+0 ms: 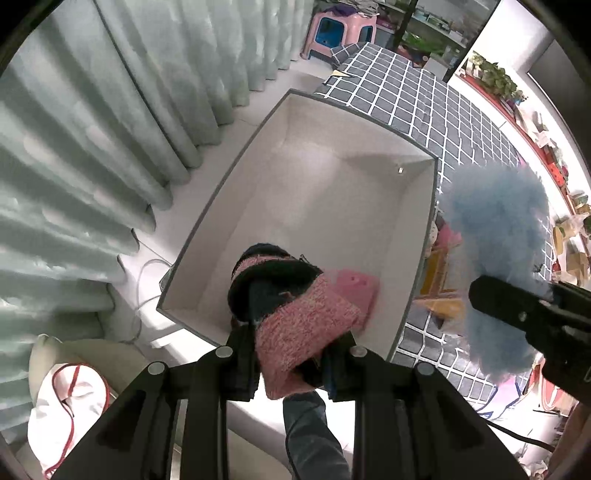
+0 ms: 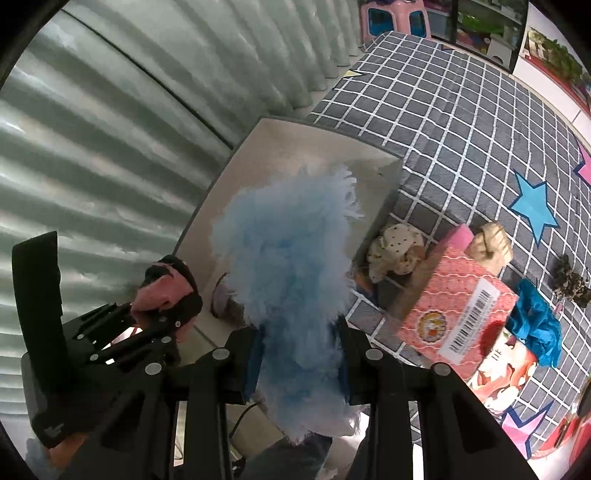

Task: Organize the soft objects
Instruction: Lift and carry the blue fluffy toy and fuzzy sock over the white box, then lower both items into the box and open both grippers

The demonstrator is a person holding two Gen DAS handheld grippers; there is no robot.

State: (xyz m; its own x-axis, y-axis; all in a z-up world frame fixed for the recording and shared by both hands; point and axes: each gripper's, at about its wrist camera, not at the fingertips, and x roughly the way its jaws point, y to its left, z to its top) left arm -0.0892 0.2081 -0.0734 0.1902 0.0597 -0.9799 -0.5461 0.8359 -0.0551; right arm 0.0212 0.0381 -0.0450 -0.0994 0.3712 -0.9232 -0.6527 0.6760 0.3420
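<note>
My left gripper [image 1: 290, 354] is shut on a pink and black knitted piece [image 1: 295, 317], held over the near end of a white open box [image 1: 332, 173] with a grey rim. A pink soft item [image 1: 360, 284] lies in the box just beyond it. My right gripper [image 2: 299, 358] is shut on a fluffy light blue piece [image 2: 284, 266], held above the box's right side [image 2: 295, 140]; it shows in the left wrist view [image 1: 495, 251] too. The left gripper with its knit [image 2: 166, 291] shows at the left of the right wrist view.
The box sits on a grey checked mat [image 2: 461, 122] beside pale green curtains [image 1: 92, 147]. On the mat lie a dotted cream scrunchie [image 2: 397, 247], a pink carton [image 2: 458, 310], a teal scrunchie [image 2: 535, 325], a beige item [image 2: 491, 243] and a dark scrunchie [image 2: 570, 282]. A pink stool [image 1: 340, 33] stands far off.
</note>
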